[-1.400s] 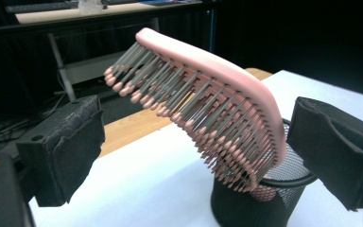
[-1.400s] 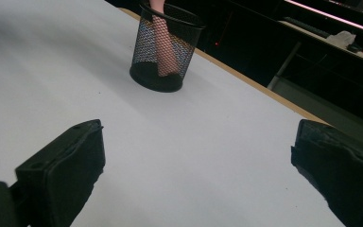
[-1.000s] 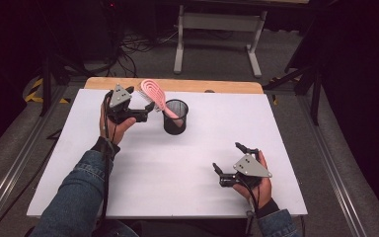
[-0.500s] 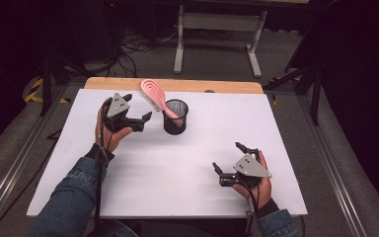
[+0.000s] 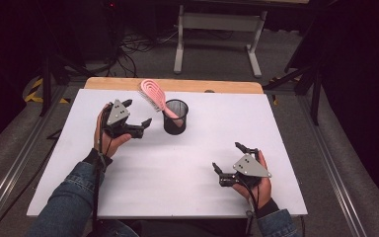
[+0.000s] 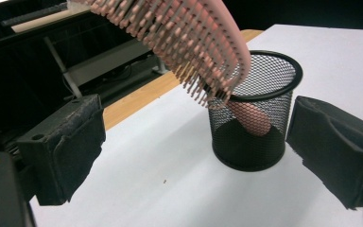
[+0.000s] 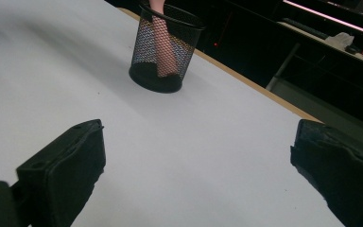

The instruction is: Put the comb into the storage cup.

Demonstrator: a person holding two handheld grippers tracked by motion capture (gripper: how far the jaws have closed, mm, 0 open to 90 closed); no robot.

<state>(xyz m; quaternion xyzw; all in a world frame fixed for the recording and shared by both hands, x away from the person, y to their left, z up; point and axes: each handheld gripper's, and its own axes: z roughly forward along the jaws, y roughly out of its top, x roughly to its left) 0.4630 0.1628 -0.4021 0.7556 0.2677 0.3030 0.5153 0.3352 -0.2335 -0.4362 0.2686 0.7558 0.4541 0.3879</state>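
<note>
A pink hairbrush [image 5: 152, 94] stands handle-down in a black mesh cup [image 5: 176, 117] at the far middle of the white tabletop [image 5: 177, 187], its head leaning left over the rim. My left gripper [image 5: 138, 113] hovers just left of the cup, open and empty. In the left gripper view the cup [image 6: 264, 90] and the brush's bristles [image 6: 189, 42] lie ahead between the spread jaws. My right gripper [image 5: 227, 157] rests open near the front right, holding nothing. The right gripper view has the cup [image 7: 144, 52] far ahead with the pink handle [image 7: 164, 47] inside.
A wooden strip [image 5: 217, 86] runs along the table's far edge. Beyond it are a dark floor with cables and a grey metal stand [image 5: 217, 22]. White surface stretches between the two grippers.
My left gripper has drawn back a little from the brush and cup toward the person, staying open. The right gripper has not moved.
</note>
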